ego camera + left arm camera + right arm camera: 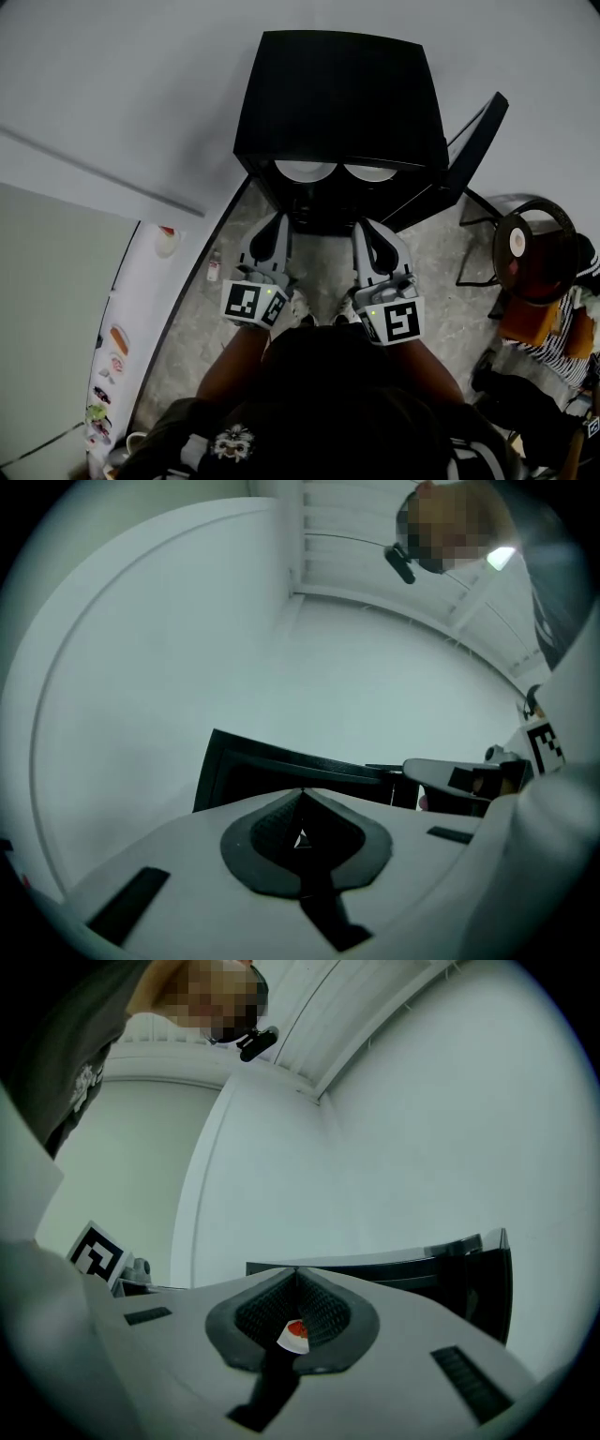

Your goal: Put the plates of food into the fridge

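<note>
The two plates of food (306, 170) are sitting side by side inside the fridge (342, 94), straight ahead of the left hand-held gripper (277, 219) and the right hand-held gripper (367, 225), both pressed together and empty, while the open door (478, 136) is standing at the fridge's right, nearer the right one.

No legible text, brand or number anywhere. Only signs are black-and-white square code patterns on the marker cube (253, 305) of the left gripper (277, 221) and likewise on the right gripper (362, 225). Shirt print (228, 441), near edge, is too small to read.
</note>
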A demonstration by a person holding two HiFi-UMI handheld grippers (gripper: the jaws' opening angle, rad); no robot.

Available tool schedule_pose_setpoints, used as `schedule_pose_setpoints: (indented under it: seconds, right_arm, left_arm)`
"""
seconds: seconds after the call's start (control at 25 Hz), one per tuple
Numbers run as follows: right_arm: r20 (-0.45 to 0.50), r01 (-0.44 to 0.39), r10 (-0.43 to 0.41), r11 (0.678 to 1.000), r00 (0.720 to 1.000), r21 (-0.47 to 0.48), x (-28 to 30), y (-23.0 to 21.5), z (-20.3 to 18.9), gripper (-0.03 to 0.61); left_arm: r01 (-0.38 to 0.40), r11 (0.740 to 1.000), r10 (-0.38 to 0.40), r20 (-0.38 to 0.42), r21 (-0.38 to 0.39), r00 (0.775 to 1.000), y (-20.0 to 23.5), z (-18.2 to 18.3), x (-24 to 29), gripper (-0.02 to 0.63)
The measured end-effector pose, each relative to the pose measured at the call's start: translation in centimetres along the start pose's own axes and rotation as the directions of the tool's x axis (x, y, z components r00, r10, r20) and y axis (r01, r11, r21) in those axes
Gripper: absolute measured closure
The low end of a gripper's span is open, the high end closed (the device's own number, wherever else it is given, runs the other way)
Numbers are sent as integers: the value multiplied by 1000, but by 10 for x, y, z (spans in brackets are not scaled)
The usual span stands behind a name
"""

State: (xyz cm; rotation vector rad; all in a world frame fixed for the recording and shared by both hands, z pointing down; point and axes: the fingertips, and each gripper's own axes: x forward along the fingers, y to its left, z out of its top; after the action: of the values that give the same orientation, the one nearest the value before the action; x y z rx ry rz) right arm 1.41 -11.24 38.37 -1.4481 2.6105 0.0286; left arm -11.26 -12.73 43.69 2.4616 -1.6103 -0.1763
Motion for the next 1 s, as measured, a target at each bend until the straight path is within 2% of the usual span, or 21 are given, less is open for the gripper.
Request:
schedule_pose_setpoints:
  seconds: [0.12,0.28,0.4,0.48,0.6,0.72,0.88,1.0]
  right_arm:
    - [-6,-16,16,999,1000,-28,0,4,-3,554]
    - [-12,4,-5,999,1000,-36,-1,8,1,554]
    - [-26,32,-33,998,999,-46,3,11,5,554]
    - [-31,44,-47,997,998,-64,3,12,6,554]
    - [3,55,-55,992,998,-110,2,16,17,555]
    - [41,56,-52,992,998,-116,3,22,28,555]
    - [65,50,-42,991,997,-126,-1,28,33,555]
    - [65,52,-44,990,997,-132,-5,30,32,555]
  left_arm:
    - [-10,999,10,6,35,1000,-2,11,-7,592]
    - [-4,998,3,20,66,1000,-9,28,-13,592]
    - [4,988,-8,24,154,1000,-19,39,-17,592]
    - [7,983,-14,32,185,999,-26,49,-20,592]
    - [7,983,-12,25,182,1000,-28,52,-24,592]
    - [10,984,-15,27,179,1000,-28,53,-27,592]
    - [32,977,-45,56,213,997,-38,56,-29,592]
    - [42,982,-54,62,183,997,-43,58,-29,592]
